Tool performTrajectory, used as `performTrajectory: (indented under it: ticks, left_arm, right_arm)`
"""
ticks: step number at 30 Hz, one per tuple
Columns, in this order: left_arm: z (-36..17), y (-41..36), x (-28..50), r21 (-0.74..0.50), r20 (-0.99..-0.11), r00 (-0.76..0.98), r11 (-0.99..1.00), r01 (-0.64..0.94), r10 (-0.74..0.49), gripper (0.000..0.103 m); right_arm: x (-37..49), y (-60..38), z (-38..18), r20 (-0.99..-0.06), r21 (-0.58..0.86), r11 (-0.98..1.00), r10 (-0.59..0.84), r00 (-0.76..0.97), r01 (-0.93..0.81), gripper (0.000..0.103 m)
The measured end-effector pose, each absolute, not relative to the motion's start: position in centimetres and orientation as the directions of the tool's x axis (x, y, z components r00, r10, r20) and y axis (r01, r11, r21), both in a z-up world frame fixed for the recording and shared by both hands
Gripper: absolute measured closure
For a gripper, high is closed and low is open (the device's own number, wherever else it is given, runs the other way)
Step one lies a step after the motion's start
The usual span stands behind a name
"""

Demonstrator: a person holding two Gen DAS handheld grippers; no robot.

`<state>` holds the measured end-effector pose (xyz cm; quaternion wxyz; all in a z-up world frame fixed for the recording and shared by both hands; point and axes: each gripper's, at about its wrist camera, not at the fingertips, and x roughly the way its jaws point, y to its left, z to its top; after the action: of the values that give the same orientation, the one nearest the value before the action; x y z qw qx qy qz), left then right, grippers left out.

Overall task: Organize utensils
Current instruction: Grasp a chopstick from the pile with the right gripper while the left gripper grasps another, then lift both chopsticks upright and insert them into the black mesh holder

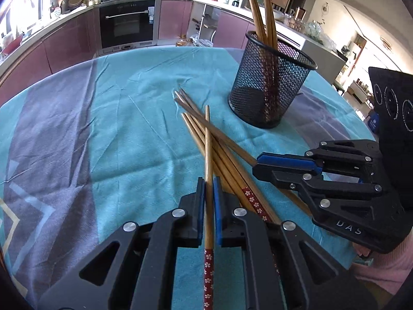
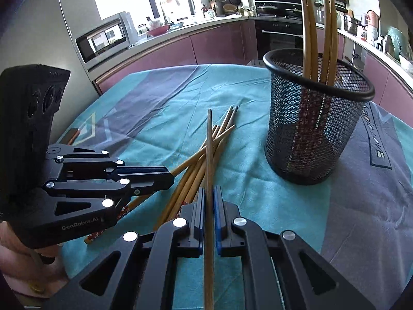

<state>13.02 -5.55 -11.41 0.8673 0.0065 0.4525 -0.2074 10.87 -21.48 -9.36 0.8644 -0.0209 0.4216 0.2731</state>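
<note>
White lettering "GenRobot.AI" runs along the body of the left gripper (image 2: pixel 169 177). The right gripper (image 1: pixel 258 164) bears the letters "DAS", cut off. Dark lettering printed on the tablecloth (image 2: pixel 376 134) cannot be read.

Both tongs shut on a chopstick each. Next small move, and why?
Probably lift the right tongs and carry their chopstick toward the mesh cup. Both tongs are already clamped, the left tongs on another chopstick. Several chopsticks stand in the cup, with loose ones left on the cloth. Moving one hand at a time should avoid crossing sticks.
</note>
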Motion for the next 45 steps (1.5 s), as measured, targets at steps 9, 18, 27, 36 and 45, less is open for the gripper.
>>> performTrajectory:
  ticks: [9, 18, 27, 36, 45]
  left_arm:
    - [-11.9, -5.5, 14.7, -0.203, -0.803, 0.46, 0.9, 0.386, -0.378, 0.094]
    - [-11.1, -5.4, 14.7, -0.21, -0.787, 0.482, 0.902, 0.376, -0.385, 0.096]
    - [-6.0, -4.7, 13.0, -0.239, -0.689, 0.551, 0.865, 0.441, -0.471, 0.096]
    - [-1.3, -4.4, 12.0, -0.259, -0.6, 0.588, 0.828, 0.498, -0.542, 0.096]
    - [0.8, -4.8, 11.9, -0.257, -0.57, 0.601, 0.816, 0.517, -0.56, 0.096]
  right_arm:
    - [11.9, -21.1, -10.1, -0.765, 0.188, 0.849, 0.442, 0.468, -0.494, 0.096]
    - [11.3, -21.8, -9.0, -0.723, 0.201, 0.846, 0.469, 0.508, -0.494, 0.097]
    - [9.2, -24.9, -4.1, -0.611, 0.181, 0.854, 0.486, 0.626, -0.487, 0.097]
    - [9.1, -27.5, -1.6, -0.534, 0.212, 0.857, 0.505, 0.678, -0.47, 0.097]
    - [9.1, -28.9, -1.1, -0.484, 0.241, 0.84, 0.538, 0.69, -0.486, 0.097]
